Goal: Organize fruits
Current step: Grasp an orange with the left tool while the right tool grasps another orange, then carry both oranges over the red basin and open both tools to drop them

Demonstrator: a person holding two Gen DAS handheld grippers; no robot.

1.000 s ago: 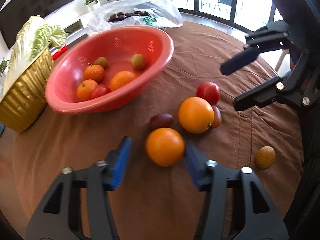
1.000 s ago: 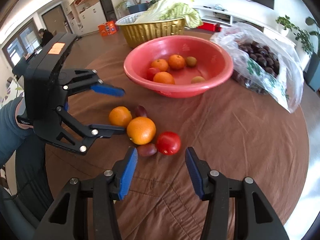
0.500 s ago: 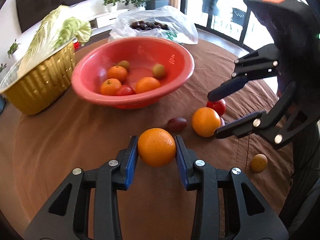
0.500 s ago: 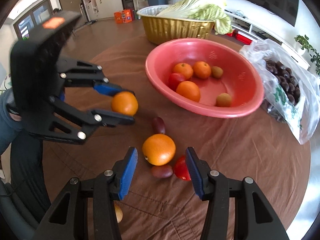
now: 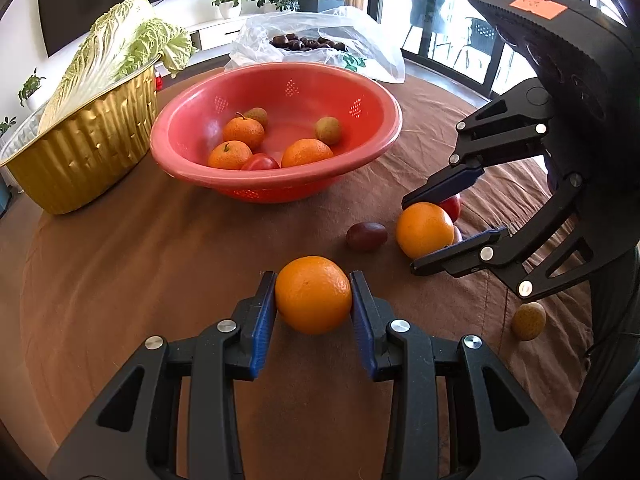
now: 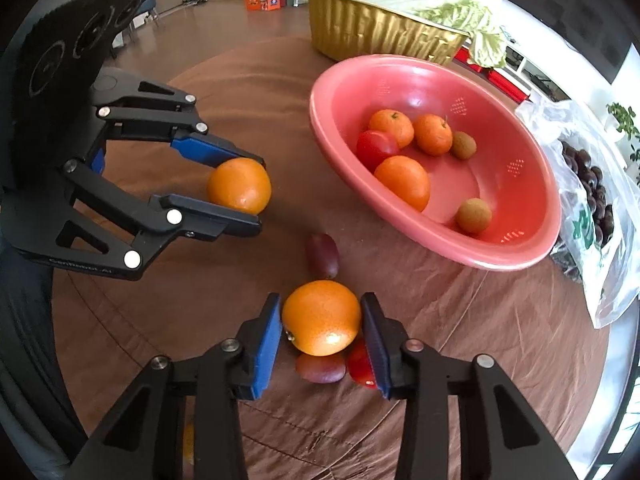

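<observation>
Two grippers level over table: left gripper [image 5: 313, 300] jaws pinching orange [image 5: 313, 294]; right gripper [image 6: 322, 330] jaws pinching second orange [image 6: 321, 317].

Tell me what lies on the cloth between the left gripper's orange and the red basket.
Nothing: in the left wrist view, bare brown tablecloth separates the orange from the red basket.

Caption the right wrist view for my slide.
Right gripper closes around an orange while left gripper holds another beside the red bowl.
</observation>
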